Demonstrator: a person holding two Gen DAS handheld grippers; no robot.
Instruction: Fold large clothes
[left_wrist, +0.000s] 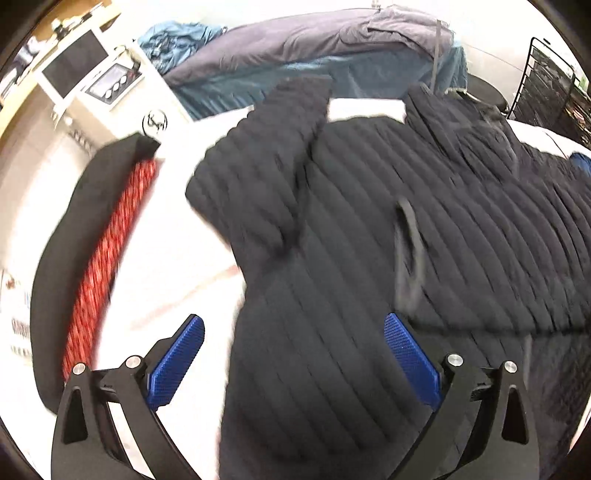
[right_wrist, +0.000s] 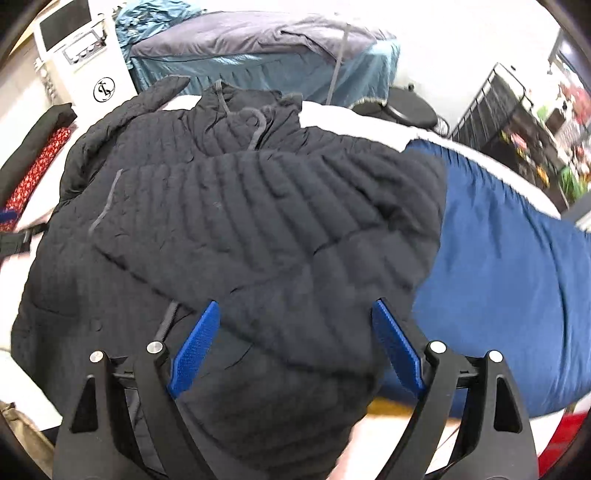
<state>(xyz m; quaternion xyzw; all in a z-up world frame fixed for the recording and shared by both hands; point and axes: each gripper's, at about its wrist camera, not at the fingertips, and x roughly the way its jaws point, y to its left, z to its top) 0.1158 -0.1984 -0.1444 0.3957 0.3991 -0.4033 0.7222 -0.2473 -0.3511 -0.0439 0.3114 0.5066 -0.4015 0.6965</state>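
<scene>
Quilted jacket (left_wrist: 369, 229) lay spread on white bed (left_wrist: 173, 266), sleeve folded over. Looked light, puffy, slippery; best pinched at hem or seam. Left gripper (left_wrist: 293, 354), right gripper (right_wrist: 295, 347) both gaped wide, holding nothing.

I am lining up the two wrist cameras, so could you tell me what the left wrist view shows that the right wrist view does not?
Only the left wrist view shows the left gripper, open above the jacket's near part. Only the right wrist view shows the right gripper, open, and most of the blue fabric beside the jacket. Both share the dark quilted jacket on the white surface, the red patterned item and the grey bedding behind.
</scene>
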